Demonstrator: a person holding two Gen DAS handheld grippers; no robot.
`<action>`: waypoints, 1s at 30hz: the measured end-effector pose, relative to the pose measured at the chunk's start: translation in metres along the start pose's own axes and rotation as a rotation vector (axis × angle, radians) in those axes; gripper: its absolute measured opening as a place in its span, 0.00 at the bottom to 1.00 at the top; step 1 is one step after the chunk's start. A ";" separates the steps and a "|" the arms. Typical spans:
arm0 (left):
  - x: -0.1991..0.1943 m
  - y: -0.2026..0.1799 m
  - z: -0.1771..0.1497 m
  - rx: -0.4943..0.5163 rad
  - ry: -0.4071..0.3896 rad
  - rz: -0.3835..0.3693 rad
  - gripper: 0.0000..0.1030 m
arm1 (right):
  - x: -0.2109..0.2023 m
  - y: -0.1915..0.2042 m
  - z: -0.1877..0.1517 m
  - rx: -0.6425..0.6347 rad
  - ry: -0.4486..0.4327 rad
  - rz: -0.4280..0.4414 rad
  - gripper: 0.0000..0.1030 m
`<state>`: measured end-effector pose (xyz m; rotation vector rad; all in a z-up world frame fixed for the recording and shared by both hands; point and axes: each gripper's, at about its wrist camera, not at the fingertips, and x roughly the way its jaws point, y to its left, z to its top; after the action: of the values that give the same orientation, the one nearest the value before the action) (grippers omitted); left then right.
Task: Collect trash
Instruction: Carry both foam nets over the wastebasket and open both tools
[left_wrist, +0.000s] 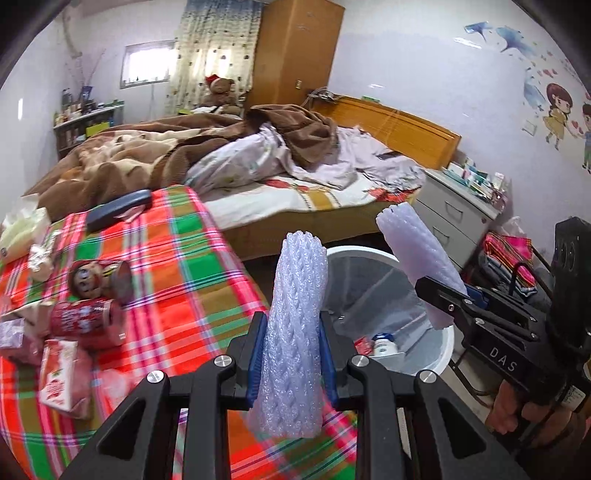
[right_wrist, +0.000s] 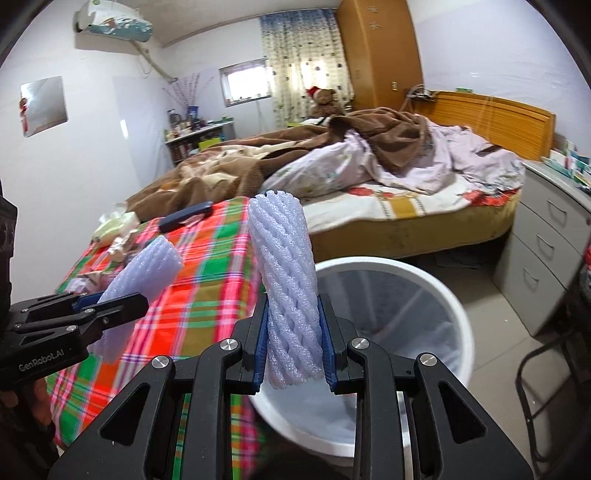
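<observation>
Plaid table (left_wrist: 192, 258); right gripper (left_wrist: 448, 299) (marked "DAS") pinches foam sleeve (left_wrist: 413, 251).

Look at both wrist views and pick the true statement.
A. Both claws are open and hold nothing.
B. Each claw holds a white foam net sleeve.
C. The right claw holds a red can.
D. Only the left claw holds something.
B: the left claw is shut on one foam net sleeve, and the right claw is shut on another foam net sleeve, near the white trash bin.

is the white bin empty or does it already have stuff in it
Not empty. In the left wrist view, the white bin holds a small bottle and a red wrapper at the bottom of its liner.
</observation>
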<state>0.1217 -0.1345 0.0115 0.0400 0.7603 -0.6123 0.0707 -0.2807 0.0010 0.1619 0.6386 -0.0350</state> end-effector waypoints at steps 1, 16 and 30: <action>0.006 -0.005 0.001 0.006 0.007 -0.010 0.27 | 0.000 -0.004 -0.002 0.003 0.007 -0.009 0.24; 0.079 -0.050 -0.001 0.053 0.122 -0.079 0.27 | 0.026 -0.050 -0.026 0.045 0.170 -0.143 0.25; 0.090 -0.051 -0.001 0.047 0.132 -0.082 0.46 | 0.029 -0.060 -0.033 0.060 0.203 -0.186 0.39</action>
<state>0.1443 -0.2220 -0.0395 0.0936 0.8788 -0.7106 0.0695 -0.3340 -0.0513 0.1644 0.8546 -0.2189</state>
